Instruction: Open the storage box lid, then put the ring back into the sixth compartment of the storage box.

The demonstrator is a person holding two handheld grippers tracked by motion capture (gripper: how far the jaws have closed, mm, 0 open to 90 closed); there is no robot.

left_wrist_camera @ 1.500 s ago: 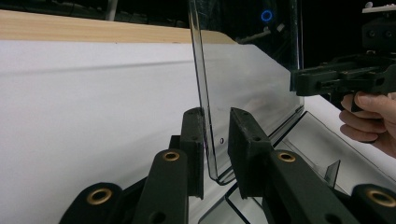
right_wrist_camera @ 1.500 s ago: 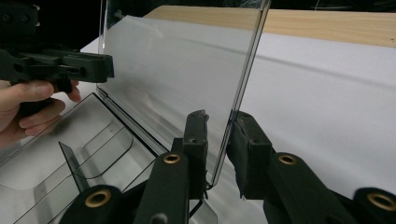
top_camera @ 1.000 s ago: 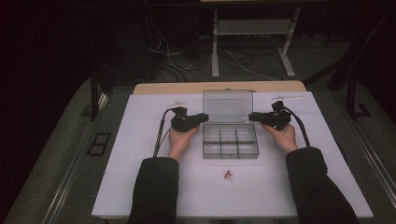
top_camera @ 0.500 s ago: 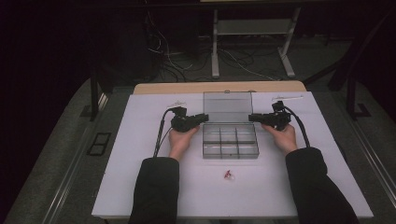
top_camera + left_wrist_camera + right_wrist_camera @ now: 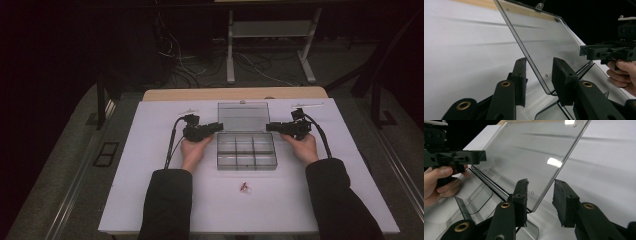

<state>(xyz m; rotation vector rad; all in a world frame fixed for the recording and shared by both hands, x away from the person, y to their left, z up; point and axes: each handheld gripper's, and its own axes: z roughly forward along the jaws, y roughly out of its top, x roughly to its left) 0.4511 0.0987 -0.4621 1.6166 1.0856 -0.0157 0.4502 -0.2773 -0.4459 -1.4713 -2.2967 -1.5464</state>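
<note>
Left tool (image 5: 539,75): its jaws stand apart and straddle the lower left edge of the clear lid (image 5: 544,42), one pad on each face, with a gap still visible, so nothing is gripped.
Right tool (image 5: 540,197): the same on the other side; its jaws are spread around the lid's right edge near the hinge corner and not closed on it.
Change since a second ago: almost none. In the high view the left tool (image 5: 202,130) and the right tool (image 5: 285,127) sit where they sat a second and half a second ago, flanking the box (image 5: 246,150), and the lid leans back at the same angle.
Box: a clear compartment case in the middle of the white worktop (image 5: 150,200), lid raised and tilted away from the person, its six compartments apparently empty.
Small part: a red and white piece (image 5: 244,186) lies on the worktop just in front of the box, well clear of both tools.
Meaning for the task: the hands are paused in a two-sided bracket on the lid. My judgement is that the next move is to close on both edges and swing the lid, though which way cannot be told from here.
</note>
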